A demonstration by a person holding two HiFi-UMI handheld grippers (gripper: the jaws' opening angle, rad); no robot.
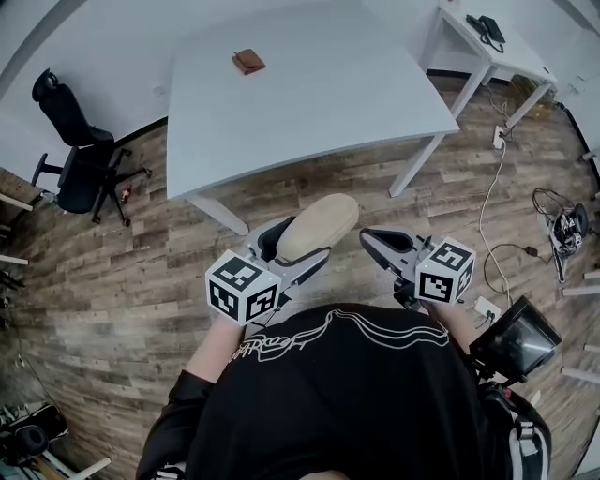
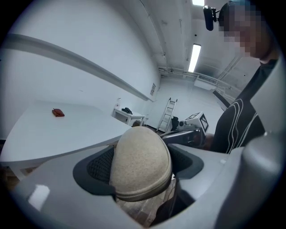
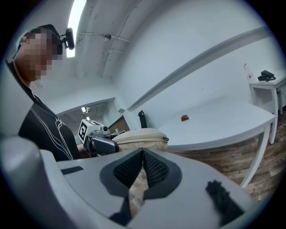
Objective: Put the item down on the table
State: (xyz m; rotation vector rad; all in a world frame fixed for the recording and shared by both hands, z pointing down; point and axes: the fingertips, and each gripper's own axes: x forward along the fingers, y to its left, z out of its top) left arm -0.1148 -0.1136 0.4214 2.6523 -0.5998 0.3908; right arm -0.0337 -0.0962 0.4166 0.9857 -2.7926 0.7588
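Observation:
A beige oval zippered case (image 1: 323, 221) sits between the jaws of my left gripper (image 1: 298, 247), which is shut on it and holds it above the wooden floor, short of the white table (image 1: 319, 112). In the left gripper view the case (image 2: 140, 163) fills the gap between the dark pads (image 2: 99, 167). My right gripper (image 1: 373, 241) hovers just right of the case, shut and empty; its pads (image 3: 154, 169) meet in the right gripper view, where the case (image 3: 140, 136) shows beyond them. A small brown wallet (image 1: 248, 61) lies far back on the table.
A black office chair (image 1: 80, 150) stands left of the table. A second white table (image 1: 511, 56) with a black phone (image 1: 488, 28) is at the back right. Cables (image 1: 492, 202) trail over the floor on the right. A ladder (image 2: 169, 114) leans against the far wall.

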